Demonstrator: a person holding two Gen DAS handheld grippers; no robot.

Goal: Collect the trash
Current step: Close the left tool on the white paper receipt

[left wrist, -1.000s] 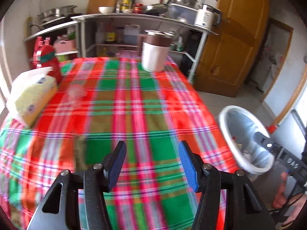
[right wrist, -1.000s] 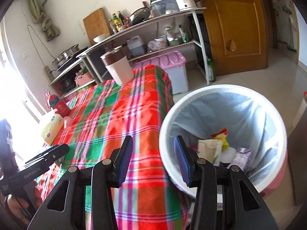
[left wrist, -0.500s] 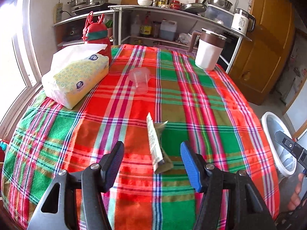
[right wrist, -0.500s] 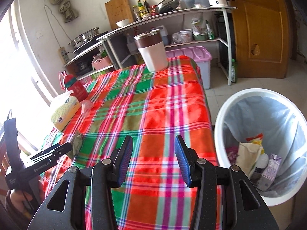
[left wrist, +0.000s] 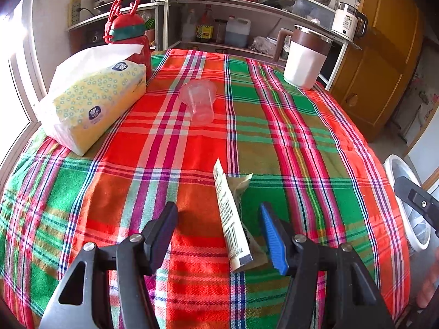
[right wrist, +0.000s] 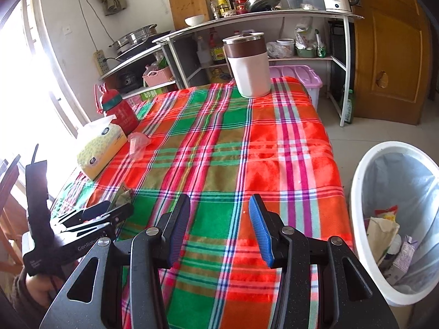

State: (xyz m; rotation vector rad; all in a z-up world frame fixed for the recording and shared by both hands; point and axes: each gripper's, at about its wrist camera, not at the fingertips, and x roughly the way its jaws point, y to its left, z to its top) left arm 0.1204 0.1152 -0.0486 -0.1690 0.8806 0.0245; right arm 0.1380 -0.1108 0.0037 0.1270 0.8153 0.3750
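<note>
On the plaid bench [left wrist: 315, 137], a flattened wrapper [left wrist: 233, 216] lies between the half-open, empty left gripper [left wrist: 218, 229], while the right gripper [right wrist: 219, 227] hovers empty; closing too high could pinch cloth or flick the wrapper aside.

Plaid-clothed table [left wrist: 315, 142] – tissue pack [left wrist: 93, 107], cup [left wrist: 199, 101] (tipped), jug [left wrist: 304, 57], wrapper [left wrist: 233, 219]

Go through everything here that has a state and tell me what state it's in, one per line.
Left gripper: open, straddling the wrapper.
Right gripper: open, empty.
Wrapper: lying on the tablecloth, not gripped.
Plastic cup: tipped on its side.
Trash bin: open, partly filled.
Jug: upright, lid on.
</note>
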